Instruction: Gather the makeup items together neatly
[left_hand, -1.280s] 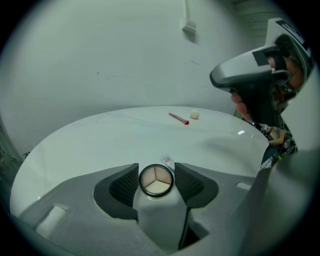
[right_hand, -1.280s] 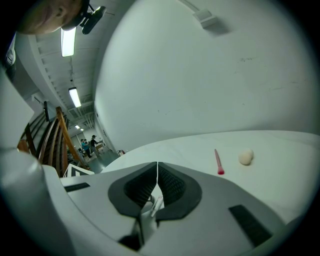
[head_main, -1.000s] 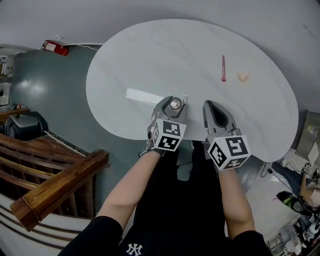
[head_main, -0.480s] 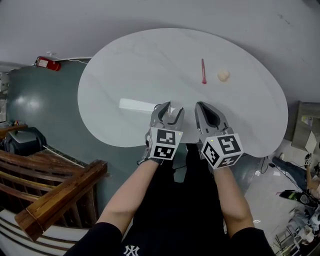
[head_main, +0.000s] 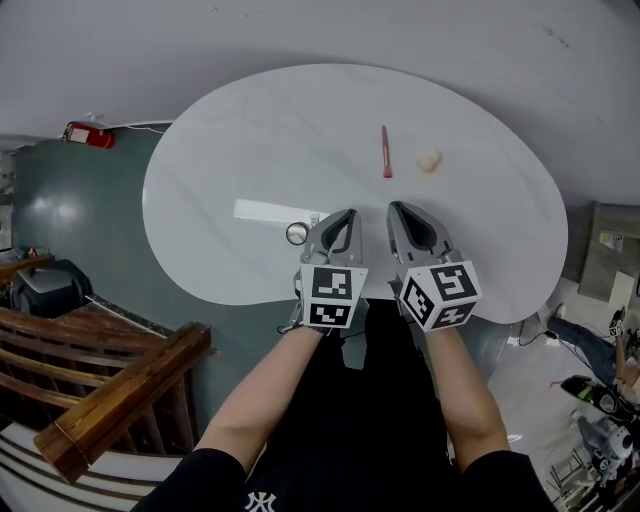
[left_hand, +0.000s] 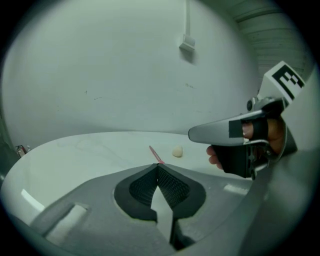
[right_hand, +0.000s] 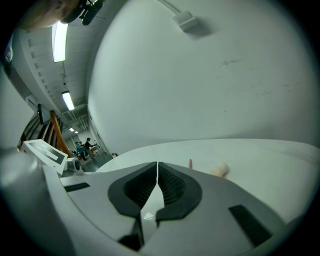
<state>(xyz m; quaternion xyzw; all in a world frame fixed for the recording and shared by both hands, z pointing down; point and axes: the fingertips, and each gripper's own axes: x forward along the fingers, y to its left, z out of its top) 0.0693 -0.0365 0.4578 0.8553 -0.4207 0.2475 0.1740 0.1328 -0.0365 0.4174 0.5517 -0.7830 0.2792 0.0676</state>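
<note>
My left gripper (head_main: 345, 216) jaws just closed on nothing — right gripper (head_main: 401, 210) jaws together, empty. Pink stick (head_main: 386, 152) lies on the worktop (head_main: 250, 130) well ahead, long axis running straight away from them.

L gripper (head_main: 345, 217) just closed, empty; R gripper (head_main: 400, 211) shut too.

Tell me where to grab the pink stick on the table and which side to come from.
Best grip the pink stick at mid-shaft, from above, jaws closing across its width. It lies flat on the table, pointing away from you, so only its thin sides offer hold. The beige sponge sits clear to its right. The right gripper, now shut, must open first.
</note>
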